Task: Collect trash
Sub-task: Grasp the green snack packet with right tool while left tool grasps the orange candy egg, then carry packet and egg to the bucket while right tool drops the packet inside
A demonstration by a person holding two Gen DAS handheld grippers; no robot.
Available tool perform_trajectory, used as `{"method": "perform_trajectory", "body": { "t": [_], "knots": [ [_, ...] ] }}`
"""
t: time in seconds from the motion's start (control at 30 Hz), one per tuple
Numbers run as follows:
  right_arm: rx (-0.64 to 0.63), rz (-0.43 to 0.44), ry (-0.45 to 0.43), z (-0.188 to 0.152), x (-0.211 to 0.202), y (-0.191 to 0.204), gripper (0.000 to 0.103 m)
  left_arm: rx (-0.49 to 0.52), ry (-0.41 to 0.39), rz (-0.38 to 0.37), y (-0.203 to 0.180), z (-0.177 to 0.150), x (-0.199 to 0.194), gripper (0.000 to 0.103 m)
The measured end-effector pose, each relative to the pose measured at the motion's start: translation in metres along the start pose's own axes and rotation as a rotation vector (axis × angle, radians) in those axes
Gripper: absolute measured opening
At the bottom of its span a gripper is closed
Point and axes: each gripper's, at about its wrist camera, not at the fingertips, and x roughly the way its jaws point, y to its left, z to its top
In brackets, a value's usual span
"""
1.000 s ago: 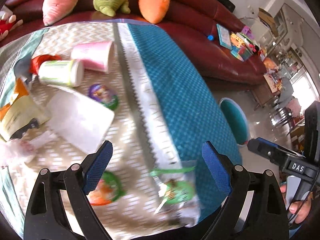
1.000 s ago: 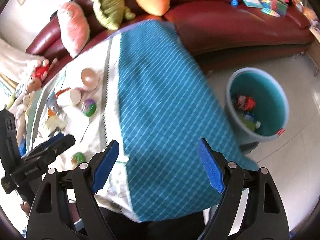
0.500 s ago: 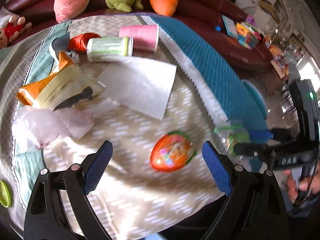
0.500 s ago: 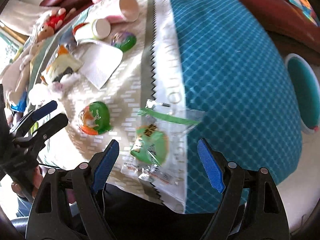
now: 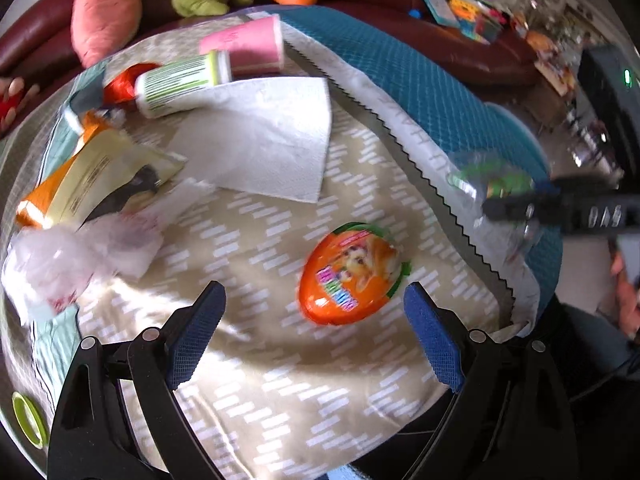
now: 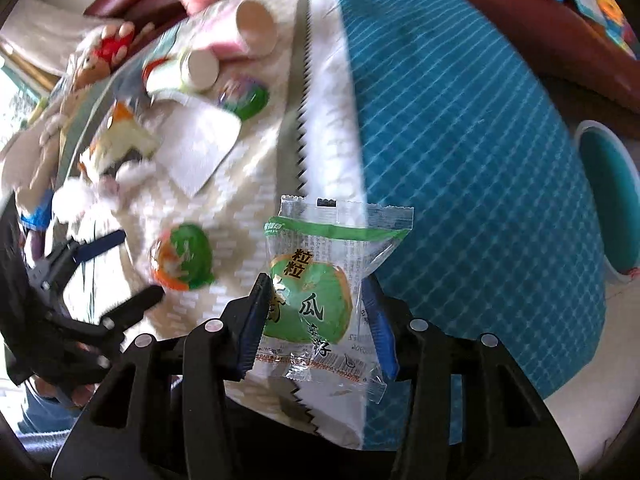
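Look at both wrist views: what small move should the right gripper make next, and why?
Probably lift. The right gripper has just been closing, and its pads now sit against both sides of the green snack packet, which lies on the tablecloth. Raising it a little would test the grip before carrying it to the teal bin.

— Where's the egg-shaped capsule?
— On the bench, just ahead of the left tongs. The napkin lies beyond it; the snack packet sits between the right tongs, the bin off right.
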Motion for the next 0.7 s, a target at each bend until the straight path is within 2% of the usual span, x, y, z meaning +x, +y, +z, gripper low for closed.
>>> {"method": "perform_trajectory", "body": {
  "t": [0.1, 0.17, 0.23, 0.3, 0.57, 0.7],
  "knots": [
    [0.042, 0.006, -0.022, 0.005, -0.007, -0.013, 0.045, 0.059, 0.006, 0.023, -0.011, 0.004, 0.008, 0.087],
    [0.074, 0.015, -0.034, 0.005, -0.013, -0.028, 0.045, 0.088, 0.031, 0.031, -0.016, 0.005, 0.016, 0.076],
    [0.098, 0.02, -0.044, 0.007, -0.016, -0.038, 0.045, 0.102, 0.048, 0.038, -0.019, 0.006, 0.023, 0.07],
    [0.116, 0.026, -0.051, 0.006, -0.022, -0.05, 0.045, 0.124, 0.03, 0.041, -0.024, 0.006, 0.022, 0.056],
    [0.164, 0.054, -0.085, 0.007, -0.032, -0.075, 0.045, -0.019, -0.008, -0.024, -0.017, 0.03, 0.014, 0.056],
    [0.186, 0.063, -0.107, 0.008, -0.037, -0.084, 0.045, -0.031, -0.017, -0.034, -0.026, 0.051, 0.011, 0.056]
  ]
}}
